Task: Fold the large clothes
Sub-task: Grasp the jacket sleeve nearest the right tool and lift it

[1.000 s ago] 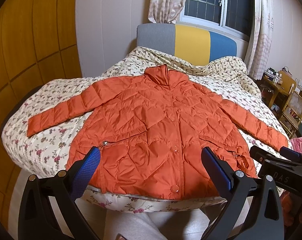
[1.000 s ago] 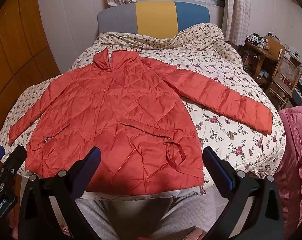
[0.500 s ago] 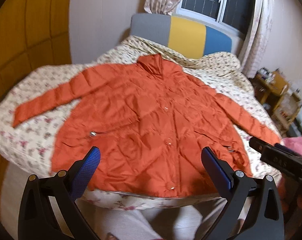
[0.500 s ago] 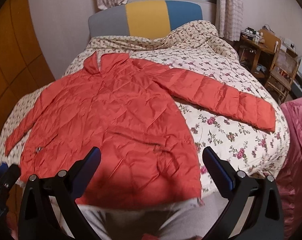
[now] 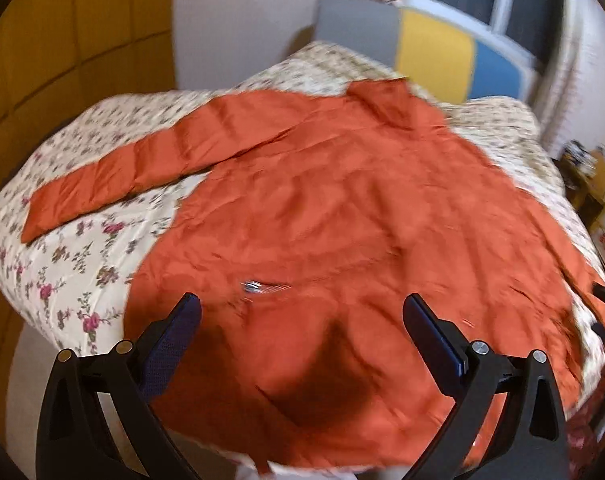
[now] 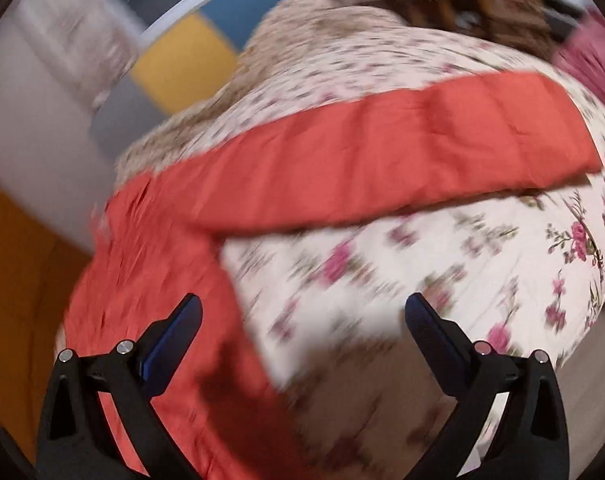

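Lying flat and face-up on the bed (image 5: 62,264), the orange jacket (image 5: 342,240) takes up most of the floral quilt, its hem at the near edge and its collar toward the headboard (image 5: 434,52) of grey, yellow and blue panels. In the left wrist view one sleeve (image 5: 142,168) stretches out to the left across the quilt, and a zip pull (image 5: 252,286) glints on the lower front. The left gripper (image 5: 300,312) hangs above the hem with its jaws wide apart and nothing between them; a dark shadow falls on the cloth below. The picture is somewhat blurred.

The right wrist view is tilted and heavily smeared. There the other sleeve (image 6: 382,152) runs across the quilt from the jacket body (image 6: 154,280) out to the right, lying flat on the flowered cover. The right gripper (image 6: 302,312) is over the bare quilt just beside the jacket's side edge, jaws spread wide and holding nothing. A pink cloth (image 6: 594,60) shows at the far right, and wooden furniture behind it is too blurred to make out
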